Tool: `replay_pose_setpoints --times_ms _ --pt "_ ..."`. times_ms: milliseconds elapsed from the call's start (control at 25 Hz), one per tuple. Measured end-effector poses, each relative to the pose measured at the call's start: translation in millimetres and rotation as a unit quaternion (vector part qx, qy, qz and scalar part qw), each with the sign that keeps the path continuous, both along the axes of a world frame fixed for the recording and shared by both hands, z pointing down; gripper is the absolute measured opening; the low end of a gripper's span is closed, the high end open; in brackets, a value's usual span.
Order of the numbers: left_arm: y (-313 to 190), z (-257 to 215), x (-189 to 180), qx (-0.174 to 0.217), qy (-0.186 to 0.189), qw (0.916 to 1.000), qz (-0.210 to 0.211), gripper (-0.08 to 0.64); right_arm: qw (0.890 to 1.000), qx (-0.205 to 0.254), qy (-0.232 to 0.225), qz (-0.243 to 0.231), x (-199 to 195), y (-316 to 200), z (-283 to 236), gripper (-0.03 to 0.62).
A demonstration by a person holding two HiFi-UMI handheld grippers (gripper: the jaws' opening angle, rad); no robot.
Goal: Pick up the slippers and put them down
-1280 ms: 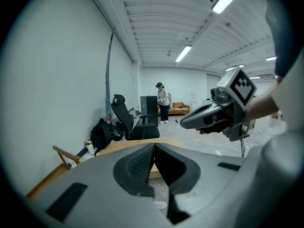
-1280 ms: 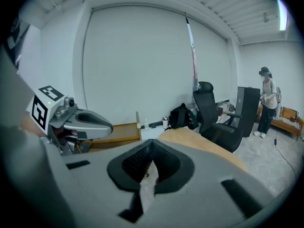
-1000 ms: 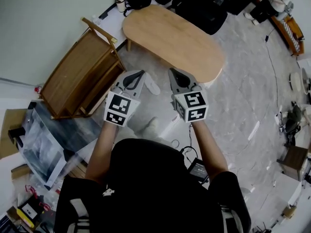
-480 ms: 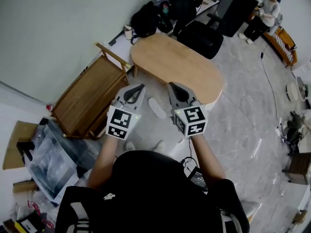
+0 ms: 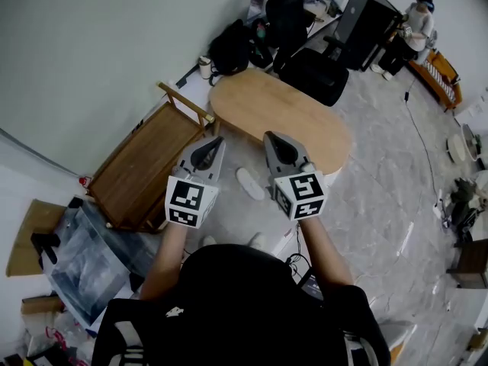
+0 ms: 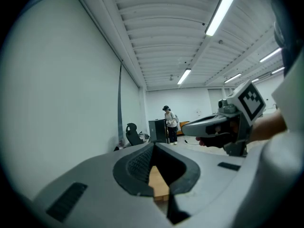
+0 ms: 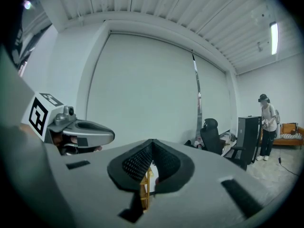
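Left tongs (image 5: 213, 145) and right tongs (image 5: 274, 145) are both pressed together and empty, held side by side. One white slipper (image 5: 250, 183) lies on the floor (image 5: 366, 181) well below the gap between them, slanting toward my right tongs, probably slightly nearer.

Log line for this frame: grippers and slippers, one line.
left gripper: shut, empty | right gripper: shut, empty | white slipper: on floor, between the grippers in head view | task: no slipper held
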State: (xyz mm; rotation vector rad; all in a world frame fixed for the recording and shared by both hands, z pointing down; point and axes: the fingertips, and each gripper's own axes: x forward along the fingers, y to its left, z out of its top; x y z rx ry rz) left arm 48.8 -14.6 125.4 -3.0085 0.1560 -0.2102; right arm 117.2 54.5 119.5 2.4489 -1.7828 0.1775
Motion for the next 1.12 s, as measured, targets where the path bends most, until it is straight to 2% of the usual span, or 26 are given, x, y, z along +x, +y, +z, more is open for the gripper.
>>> replay_pose_setpoints --times_ms 400,720,1120 --pt "-1.3 -7.1 4.1 0.006 0.011 0.9999 0.01 0.005 1.0 0.012 0.012 0.003 -1.5 -8.3 -11.5 -0.002" --pt "-11.7 -8.3 5.1 0.009 0.015 0.9998 -0.001 0.005 1.0 0.0 0.013 0.004 0.1 -9.6 -9.7 -0.002" --pt "-14.1 -14.1 10.6 0.014 0.029 0.9994 -0.007 0.005 1.0 0.01 0.019 0.003 6.0 -12.8 -13.5 -0.002"
